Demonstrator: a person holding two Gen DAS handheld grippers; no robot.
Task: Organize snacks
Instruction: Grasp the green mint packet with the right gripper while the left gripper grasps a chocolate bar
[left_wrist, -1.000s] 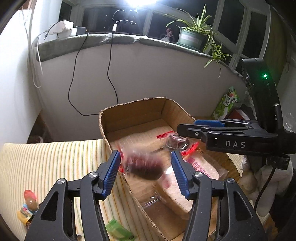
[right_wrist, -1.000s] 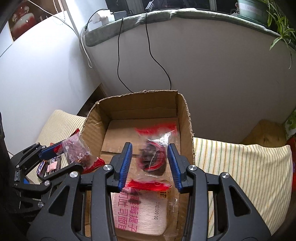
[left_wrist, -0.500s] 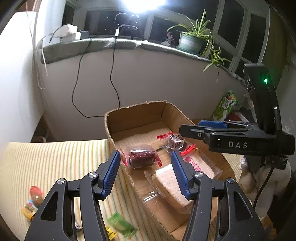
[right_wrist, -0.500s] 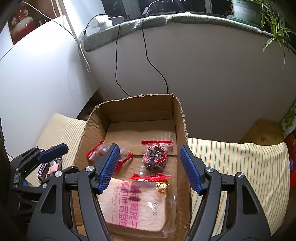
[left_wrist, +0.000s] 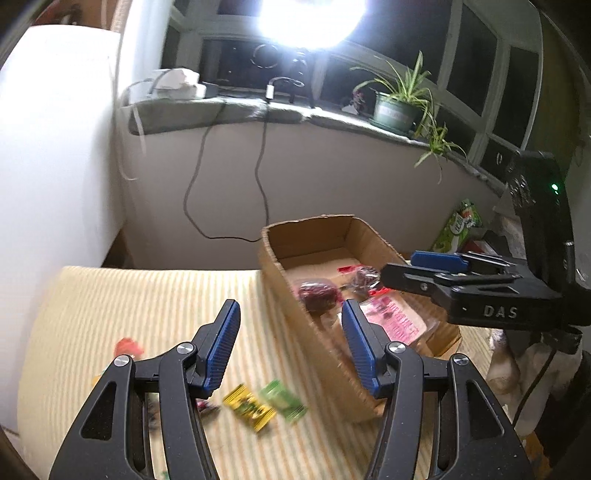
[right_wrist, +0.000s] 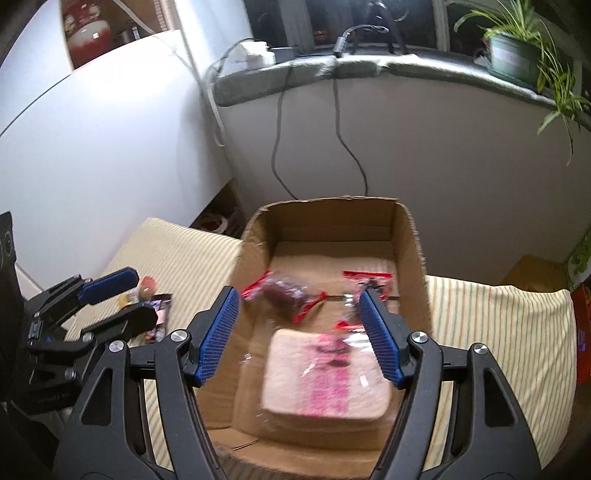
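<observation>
An open cardboard box (right_wrist: 406, 221) stands on a striped cushion (left_wrist: 147, 295). Inside lie two red-wrapped dark snacks (right_wrist: 286, 293) (right_wrist: 369, 286) and a bagged bread slice (right_wrist: 325, 373); the box also shows in the left wrist view (left_wrist: 280, 269). My right gripper (right_wrist: 301, 341) is open and empty above the box. My left gripper (left_wrist: 290, 349) is open and empty over the cushion left of the box. Loose yellow (left_wrist: 249, 406) and green (left_wrist: 284, 400) packets lie on the cushion.
More small snacks (right_wrist: 147, 291) lie on the cushion's left part. A white wall (left_wrist: 55, 166) rises at the left. A sill with a potted plant (left_wrist: 397, 107) and hanging cables (left_wrist: 199, 184) runs behind. A green packet (left_wrist: 460, 225) stands at the right.
Both grippers opened and let their red-wrapped snacks fall into the box. The left gripper then drew back left over the cushion; the right gripper pulled back a little.
</observation>
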